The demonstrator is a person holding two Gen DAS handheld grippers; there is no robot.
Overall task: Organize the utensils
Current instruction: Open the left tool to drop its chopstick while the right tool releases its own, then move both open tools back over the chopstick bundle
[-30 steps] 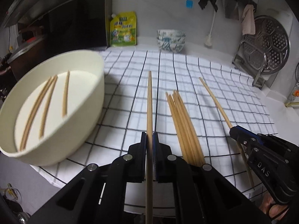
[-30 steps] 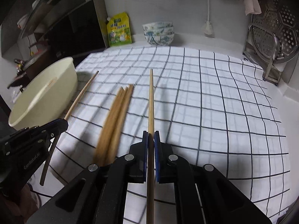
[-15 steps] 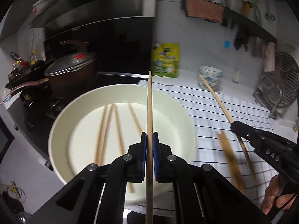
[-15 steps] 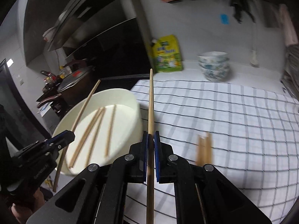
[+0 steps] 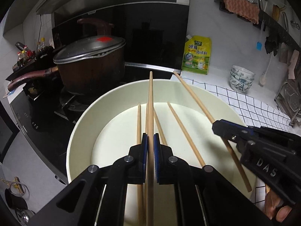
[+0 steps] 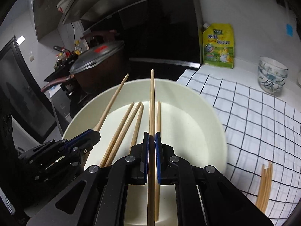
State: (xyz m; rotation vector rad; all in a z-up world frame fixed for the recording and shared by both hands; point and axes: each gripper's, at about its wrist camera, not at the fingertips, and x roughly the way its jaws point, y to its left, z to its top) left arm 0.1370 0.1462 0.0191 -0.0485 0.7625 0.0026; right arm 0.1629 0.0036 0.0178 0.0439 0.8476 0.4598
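Chopsticks held over the bowl

Chopsticks are gripped one apiece: the left hand-held gripper (image 5: pixel 150 141) is clamped on one chopstick (image 5: pixel 150 101), the right hand-held gripper (image 6: pixel 152 141) on another (image 6: pixel 152 101). Both sticks hang over the cream bowl (image 5: pixel 80 124), where four chopsticks (image 6: pixel 122 130) already lie. A loose bundle of chopsticks (image 6: pixel 265 184) rests on the checked cloth (image 6: pixel 254 113) covering the worktop, beside the bowl.
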